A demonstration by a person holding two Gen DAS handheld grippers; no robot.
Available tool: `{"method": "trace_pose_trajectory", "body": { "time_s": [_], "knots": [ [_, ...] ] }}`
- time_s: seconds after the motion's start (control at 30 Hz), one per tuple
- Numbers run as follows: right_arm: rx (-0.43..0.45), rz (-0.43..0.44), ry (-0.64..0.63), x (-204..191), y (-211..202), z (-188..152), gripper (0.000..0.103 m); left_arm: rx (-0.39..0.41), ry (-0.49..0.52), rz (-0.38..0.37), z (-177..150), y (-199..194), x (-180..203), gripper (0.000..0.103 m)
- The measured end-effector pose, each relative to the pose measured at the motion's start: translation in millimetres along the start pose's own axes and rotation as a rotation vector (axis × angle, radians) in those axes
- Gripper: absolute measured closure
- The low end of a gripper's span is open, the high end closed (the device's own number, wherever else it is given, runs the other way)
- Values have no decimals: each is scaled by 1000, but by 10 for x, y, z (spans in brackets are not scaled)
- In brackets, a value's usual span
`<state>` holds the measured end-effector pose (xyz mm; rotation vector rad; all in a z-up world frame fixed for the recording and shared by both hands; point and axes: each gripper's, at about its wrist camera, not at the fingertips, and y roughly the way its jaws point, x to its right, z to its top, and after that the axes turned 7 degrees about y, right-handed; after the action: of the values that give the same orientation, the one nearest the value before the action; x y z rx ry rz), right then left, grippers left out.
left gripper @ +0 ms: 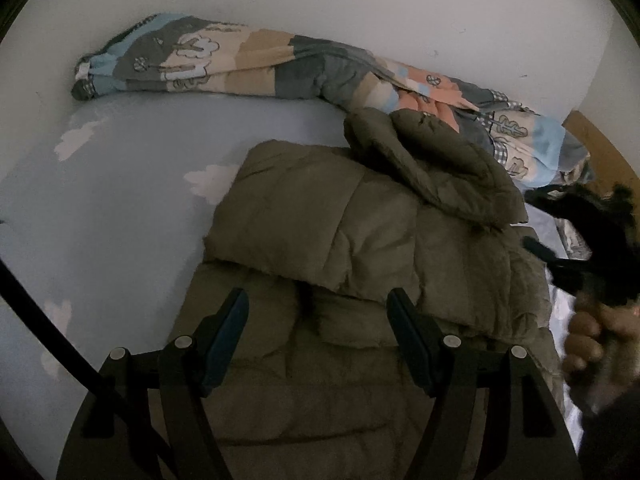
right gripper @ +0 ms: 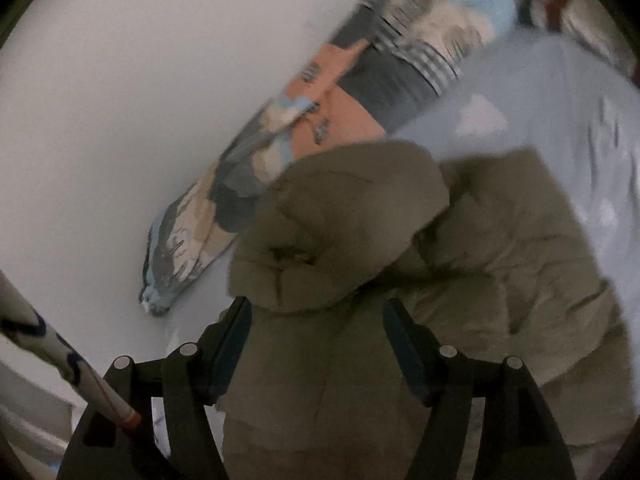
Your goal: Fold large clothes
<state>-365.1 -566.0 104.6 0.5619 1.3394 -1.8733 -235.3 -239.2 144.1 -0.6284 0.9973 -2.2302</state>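
I hold both claws over the olive puffer jacket (left gripper: 360,240) that lies partly folded on the bed (left gripper: 120,200). My left claw (left gripper: 318,338) stands open, its pads apart with nothing pinched between them; the jacket's lower panel lies just beneath and ahead of it, and one folded layer rests across the body right beyond the fingertips. My right claw (right gripper: 316,344) is also open and grips nothing. Padded fabric bulges up between its fingers, but the pads do not press on it, so I judge the jacket is free of both claws. The right wrist view is smeared with motion, so I cannot tell how near the pads sit to the cloth.

Ahead of my right claw the hood (right gripper: 340,216) humps up in a thick, rounded lump rather than lying flat. Beyond the jacket, well ahead of both claws, a patterned quilt (left gripper: 248,60) runs along the white wall (left gripper: 360,0).

What worries me is the puffiness. With nothing pinning it, the padded layer may spring back and undo the fold. The hood lump could roll off toward the quilt, or keep the stack lopsided if I fold over it. If I close on this bulging cloth carelessly I may catch several layers at once and drag the whole bundle out of line. The slick shell could also slip from the pads if I pinch too shallow.
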Motion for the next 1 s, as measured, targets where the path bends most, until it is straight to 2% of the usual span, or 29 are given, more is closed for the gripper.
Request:
{"method": "trace_pose_trajectory", "body": {
  "time_s": [0.2,0.23,0.27,0.3,0.43,0.6,0.77,0.87,0.9,1.0],
  "knots": [
    [32,32,131,269,524,196,32,6,11,9,13,3,28,32],
    [35,43,132,274,585,224,55,5,8,10,12,6,25,32],
    [38,52,134,272,649,259,90,5,5,11,13,10,20,32],
    [46,55,140,267,665,273,93,5,2,12,13,12,15,32],
    [94,102,106,115,419,177,94,11,-18,7,20,-1,8,32],
    [105,192,49,-122,-155,-58,95,40,-3,14,25,-79,66,32],
    [90,234,-5,-113,-744,-520,95,72,-5,19,48,-113,124,32],
    [72,204,2,79,-936,-812,95,71,10,8,38,-75,219,32],
    [61,171,-9,175,-922,-930,95,71,27,13,32,-51,273,32],
    [22,60,20,573,-600,-1125,95,70,75,27,10,14,430,32]
  ]
}}
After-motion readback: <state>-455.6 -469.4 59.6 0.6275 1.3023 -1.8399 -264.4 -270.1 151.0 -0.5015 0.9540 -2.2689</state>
